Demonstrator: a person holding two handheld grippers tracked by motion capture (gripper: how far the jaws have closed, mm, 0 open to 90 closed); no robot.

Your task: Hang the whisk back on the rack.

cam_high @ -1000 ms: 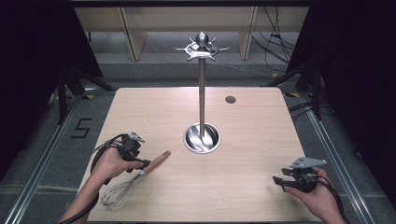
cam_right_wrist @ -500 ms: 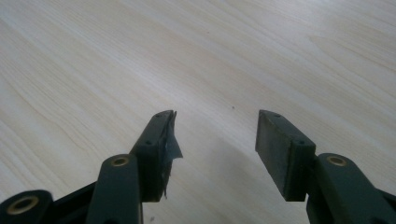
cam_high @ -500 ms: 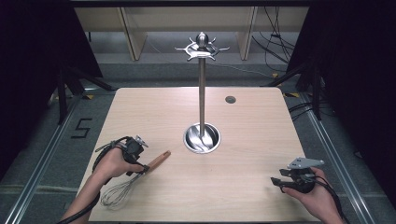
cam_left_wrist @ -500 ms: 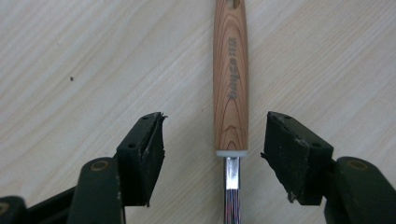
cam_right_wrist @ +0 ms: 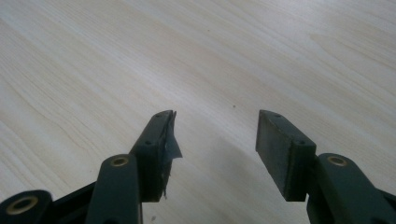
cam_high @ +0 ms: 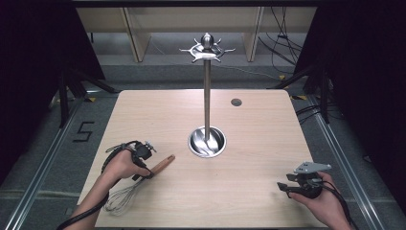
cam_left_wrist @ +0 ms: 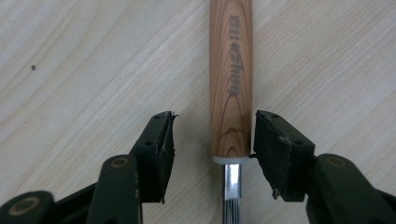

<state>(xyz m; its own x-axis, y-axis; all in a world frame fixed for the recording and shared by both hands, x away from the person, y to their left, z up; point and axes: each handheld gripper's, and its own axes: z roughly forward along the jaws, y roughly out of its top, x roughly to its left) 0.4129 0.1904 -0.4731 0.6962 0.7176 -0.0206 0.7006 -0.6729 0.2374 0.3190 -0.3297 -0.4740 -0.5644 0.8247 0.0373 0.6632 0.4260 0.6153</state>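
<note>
Left gripper view: my left gripper (cam_left_wrist: 212, 135) is open astride the whisk (cam_high: 139, 184). Its wooden handle (cam_left_wrist: 230, 79) runs straight ahead between the jaws, touching the right jaw with a gap at the left. The whisk lies on the table (cam_high: 268, 129), left of and nearer me than the stand (cam_high: 207, 96), handle end toward the stand. My right gripper (cam_high: 299, 184), open and empty, sits well right of the stand. Compared with a second ago, my left gripper has moved nearer me along the handle toward the wires.
</note>
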